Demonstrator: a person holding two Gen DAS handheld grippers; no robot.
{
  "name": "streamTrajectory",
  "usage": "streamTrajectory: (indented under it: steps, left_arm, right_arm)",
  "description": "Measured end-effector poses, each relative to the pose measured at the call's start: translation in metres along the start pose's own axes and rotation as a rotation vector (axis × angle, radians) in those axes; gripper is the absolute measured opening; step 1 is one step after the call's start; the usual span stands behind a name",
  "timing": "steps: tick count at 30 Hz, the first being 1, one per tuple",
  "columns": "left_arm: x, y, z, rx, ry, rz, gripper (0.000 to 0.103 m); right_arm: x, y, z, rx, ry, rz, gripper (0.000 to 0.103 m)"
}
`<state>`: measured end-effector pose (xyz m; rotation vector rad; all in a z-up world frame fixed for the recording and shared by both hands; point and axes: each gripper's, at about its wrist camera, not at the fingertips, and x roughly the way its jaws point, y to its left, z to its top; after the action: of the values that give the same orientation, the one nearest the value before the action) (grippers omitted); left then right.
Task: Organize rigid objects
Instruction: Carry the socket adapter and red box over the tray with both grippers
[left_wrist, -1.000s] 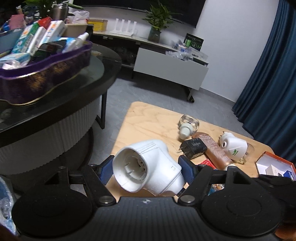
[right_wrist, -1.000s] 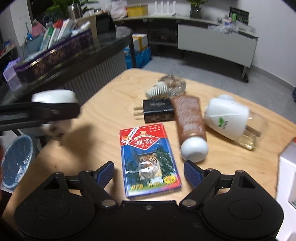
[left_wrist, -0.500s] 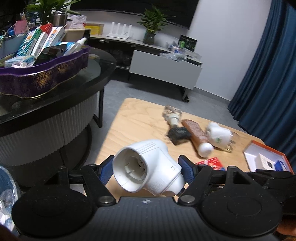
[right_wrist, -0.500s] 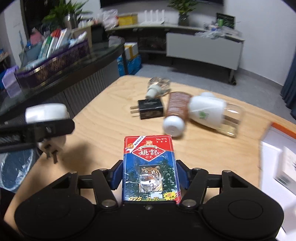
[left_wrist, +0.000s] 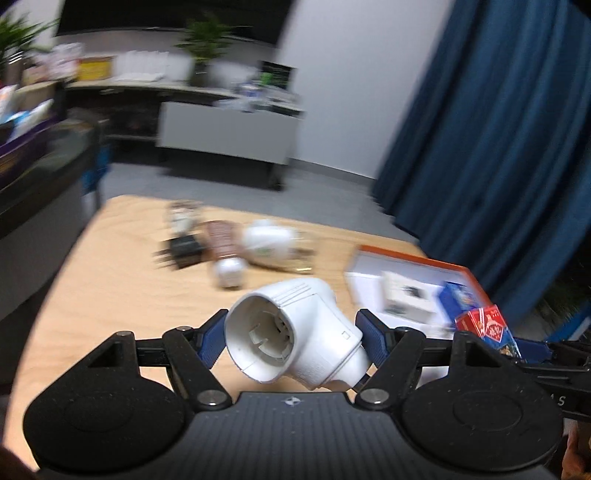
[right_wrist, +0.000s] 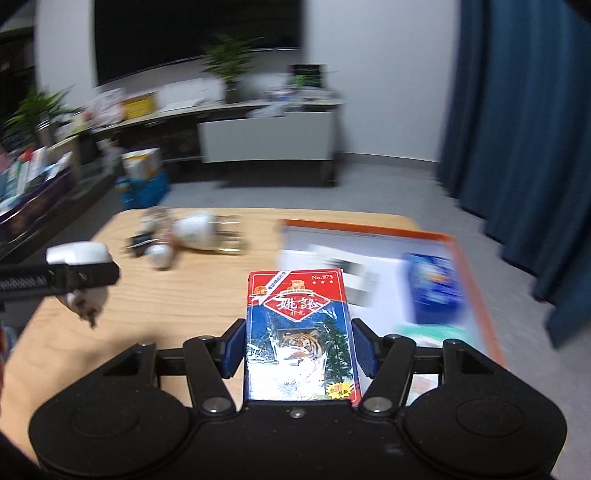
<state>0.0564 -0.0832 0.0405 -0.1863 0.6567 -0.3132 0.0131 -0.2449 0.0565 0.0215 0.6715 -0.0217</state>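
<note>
Blue pads of the left gripper (left_wrist: 291, 341) clamp a white plastic plug-in vaporiser body (left_wrist: 295, 332) by its flanks, its hollow socket facing the camera, probably the only faces wide enough to pinch; the right gripper (right_wrist: 297, 350) has just been closing its jaws and now pinches a red-and-blue playing-card box with a tiger picture (right_wrist: 297, 332) by its long edges, so the flat pack sits square for setting down; both loads hang above the pale wooden table (right_wrist: 184, 295); beyond lies the orange-rimmed white shallow box (right_wrist: 469, 266), already holding a blue carton (right_wrist: 432, 284) and seemingly the destination; farther left, a brown tube with a white cap (left_wrist: 223, 247), a black plug adapter (left_wrist: 183, 251) and a white vaporiser with a clear bottle (left_wrist: 269, 245) lie close together, apparently awaiting collection.
</note>
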Motion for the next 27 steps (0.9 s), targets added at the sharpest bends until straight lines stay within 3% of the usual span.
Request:
streamTrajectory:
  steps: [4,12,27]
  left_arm:
    - [0.013,-0.040,0.012,0.079,-0.008,-0.040,0.074]
    - [0.024,-0.090,0.001,0.048,-0.007,-0.061,0.074]
    - [0.026,-0.119,-0.032,0.118,0.082,-0.084,0.075]
  right_arm:
    - [-0.013,-0.043,-0.010,0.079,-0.031,-0.065,0.072]
    - [-0.019,-0.088,-0.019,0.163,-0.076,-0.090,0.072]
    - [-0.018,-0.101,-0.025,0.198,-0.081,-0.061,0.072]
